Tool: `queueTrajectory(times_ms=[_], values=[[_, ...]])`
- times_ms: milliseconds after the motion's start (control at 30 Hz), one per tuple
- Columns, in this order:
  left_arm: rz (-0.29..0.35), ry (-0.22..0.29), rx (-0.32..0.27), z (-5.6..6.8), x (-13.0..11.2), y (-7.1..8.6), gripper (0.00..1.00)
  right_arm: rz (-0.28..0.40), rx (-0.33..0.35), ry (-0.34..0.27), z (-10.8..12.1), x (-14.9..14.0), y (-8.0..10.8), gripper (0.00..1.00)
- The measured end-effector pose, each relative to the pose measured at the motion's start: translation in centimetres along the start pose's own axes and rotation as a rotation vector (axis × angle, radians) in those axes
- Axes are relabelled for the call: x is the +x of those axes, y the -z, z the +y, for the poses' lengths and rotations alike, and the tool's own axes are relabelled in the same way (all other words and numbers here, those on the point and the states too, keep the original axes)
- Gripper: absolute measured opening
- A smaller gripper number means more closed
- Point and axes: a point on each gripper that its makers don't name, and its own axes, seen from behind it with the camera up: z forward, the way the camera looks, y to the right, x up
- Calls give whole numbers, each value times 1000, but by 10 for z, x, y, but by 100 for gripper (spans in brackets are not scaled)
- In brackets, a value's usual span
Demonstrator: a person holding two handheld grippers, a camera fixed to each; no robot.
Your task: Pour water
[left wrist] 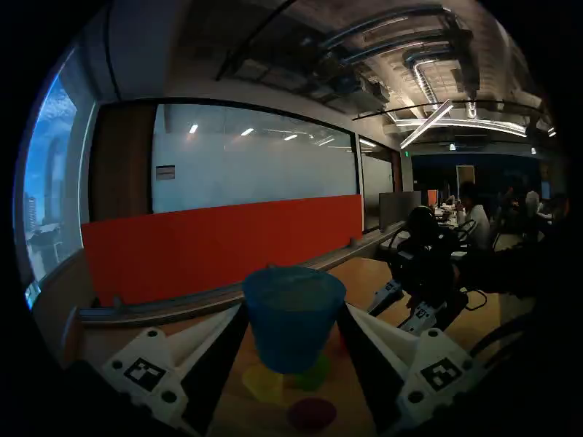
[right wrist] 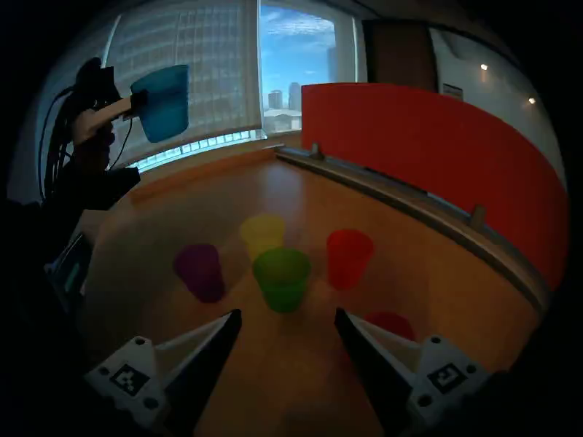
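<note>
Well, the worry starts in my left claw (left wrist: 294, 312). It pinches the blue cup (left wrist: 294, 331) by its sloping sides, one finger pressed on each, and holds it high above the counter (left wrist: 364, 275). A tapered cup could slip down out of that pinch or tilt too soon, and anything in it would land on the wood. I cannot tell how full it is.

My right claw (right wrist: 288, 315) stands wide open, holds nothing and touches nothing. The green cup (right wrist: 281, 277) stands just ahead of its tips. Around the green one stand the yellow cup (right wrist: 262, 231), the purple cup (right wrist: 200, 271) and the red cup (right wrist: 349, 256), all upright and near each other. Pouring from this height could splash into the wrong one.
</note>
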Motion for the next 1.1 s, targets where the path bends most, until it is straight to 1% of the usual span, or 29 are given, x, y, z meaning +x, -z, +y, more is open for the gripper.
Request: queueTrajectory(times_ms=[167,367,667,867,1100], values=[[-9,-3,8,-4,-6,1,85,-10,9,12,-2,-1,-15,99],[-5,0,13,-6,-5,3,85,-27,22,19,-3,-4,-37,99],[-8,1,19,-10,-9,6,85,-56,35,-2,-3,-8,-68,100],[-11,7,20,-13,-11,6,85,-68,48,-15,-8,-6,-89,99],[-15,6,18,-15,-15,6,85,-88,46,11,-11,-5,-109,100]])
